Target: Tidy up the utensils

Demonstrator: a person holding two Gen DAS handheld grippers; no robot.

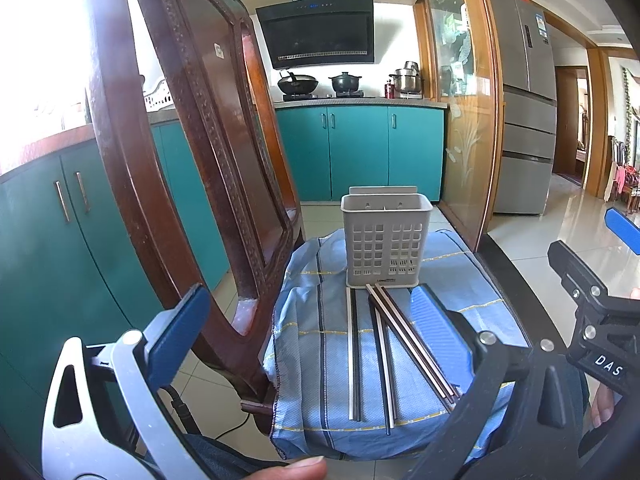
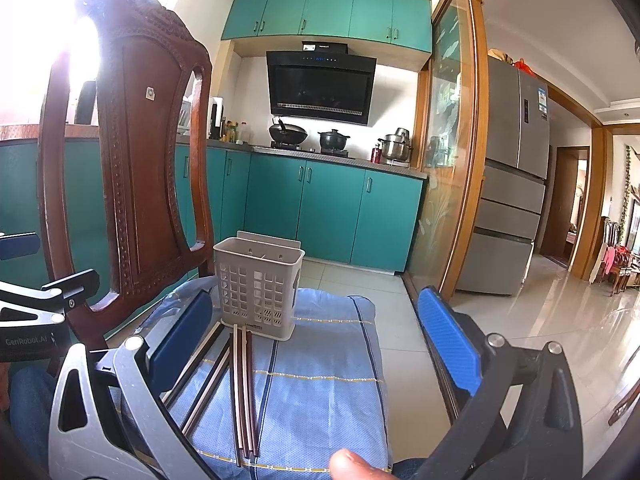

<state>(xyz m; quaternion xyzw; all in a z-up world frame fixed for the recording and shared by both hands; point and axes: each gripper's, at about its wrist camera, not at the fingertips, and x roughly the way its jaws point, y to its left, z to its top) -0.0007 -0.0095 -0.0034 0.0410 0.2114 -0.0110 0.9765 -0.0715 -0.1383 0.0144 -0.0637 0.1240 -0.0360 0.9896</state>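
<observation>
— Where do things stand?

— The chopsticks (image 1: 380,344) lie loose on the blue cloth (image 1: 316,320), fanned out just in front of the grey holder (image 1: 386,236), their far tips touching or nearly touching its base. From the right side they look like several pairs, some crossing each other. The holder stands upright near the cloth's far edge, and I see no utensils poking out of its top.

— And the claws?

— Both spread wide, gripping nothing. The left claw (image 1: 316,320) hangs over the near part of the cloth with the sticks between its fingers' line of sight; the right claw (image 2: 320,332) hovers on the other side, also facing the holder (image 2: 259,280).

— What worries you?

— A few things, as I judge it. The sticks are thin and smooth-looking, and they overlap, so a pinch on one could drag or roll its neighbour off the cloth's edge. Pinched far from the middle, a stick may swing and miss the opening. The holder looks light and stands on soft fabric; a stick jabbed against its rim or slotted wall could tip it. The carved chair (image 1: 208,160) stands close on the left, so a wide swing of that arm might knock it.
</observation>
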